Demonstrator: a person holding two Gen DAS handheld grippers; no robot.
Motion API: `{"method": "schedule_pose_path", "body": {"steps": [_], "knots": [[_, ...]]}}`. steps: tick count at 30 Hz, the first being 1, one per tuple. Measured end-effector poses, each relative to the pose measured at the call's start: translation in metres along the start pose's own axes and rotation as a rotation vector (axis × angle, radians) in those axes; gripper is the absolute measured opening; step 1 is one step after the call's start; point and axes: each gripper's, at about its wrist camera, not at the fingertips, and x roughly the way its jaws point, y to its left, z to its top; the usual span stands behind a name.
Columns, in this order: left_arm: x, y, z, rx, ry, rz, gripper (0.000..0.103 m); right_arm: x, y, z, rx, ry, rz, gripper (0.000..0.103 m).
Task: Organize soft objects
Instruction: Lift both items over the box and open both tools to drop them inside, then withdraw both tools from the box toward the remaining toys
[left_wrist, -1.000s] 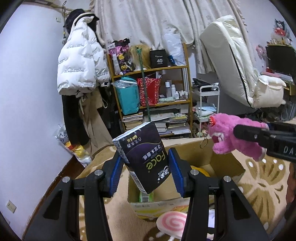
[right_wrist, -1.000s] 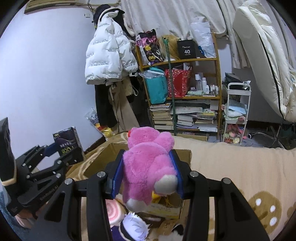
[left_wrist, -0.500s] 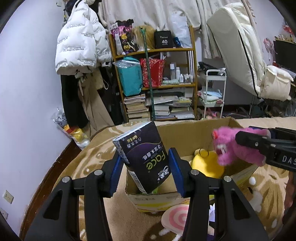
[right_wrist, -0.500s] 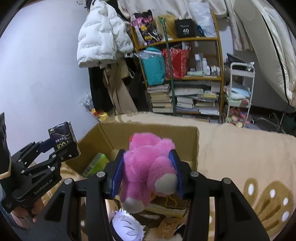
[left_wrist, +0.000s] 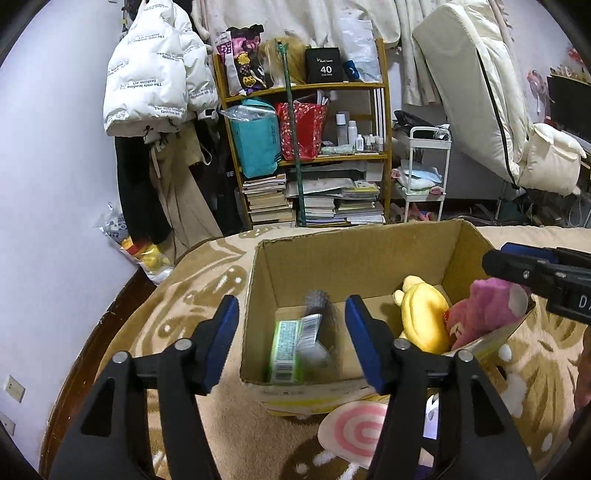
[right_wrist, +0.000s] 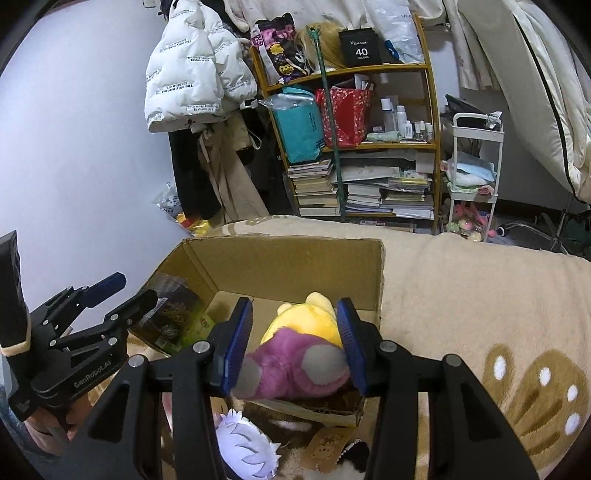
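With our left gripper (left_wrist: 291, 332) spread wide and empty and our right gripper (right_wrist: 295, 341) parted around the pink plush bear (right_wrist: 295, 363), both sit over the brown cardboard box (left_wrist: 354, 254) at frame centre, which contains 4 items, while 2 plush toys lie outside at the bottom.

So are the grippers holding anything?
Nothing is held. The left gripper is open over the cardboard box. The right gripper is open too, with the pink plush toy loose between its fingers.

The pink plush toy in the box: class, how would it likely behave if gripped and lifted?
The pink plush toy looks furry and stuffed, so it would probably squash between pads, not resist. It likely weighs little for its bulk. Slumped against the yellow plush, it seems floppy, unlikely to roll.
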Motion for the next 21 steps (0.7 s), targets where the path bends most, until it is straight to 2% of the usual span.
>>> {"method": "schedule_pose_path", "body": {"steps": [4, 6, 10, 12, 21], "knots": [[-0.004, 0.003, -0.002, -0.008, 0.014, 0.015, 0.07, -0.003, -0.001, 0.002, -0.008, 0.002, -0.008, 0.052], [-0.01, 0.005, -0.002, -0.012, 0.009, 0.022, 0.076, -0.007, -0.001, 0.001, -0.006, -0.007, -0.018, 0.064], [-0.024, 0.005, -0.003, 0.001, -0.021, 0.064, 0.083, -0.02, -0.005, -0.001, 0.012, -0.016, -0.019, 0.071], [-0.031, 0.006, -0.005, -0.004, -0.019, 0.068, 0.089, -0.027, -0.005, -0.002, 0.013, -0.022, -0.028, 0.083], [-0.069, 0.011, -0.014, -0.022, 0.0, 0.091, 0.097, -0.055, -0.011, -0.008, 0.051, -0.04, -0.071, 0.102]]}}
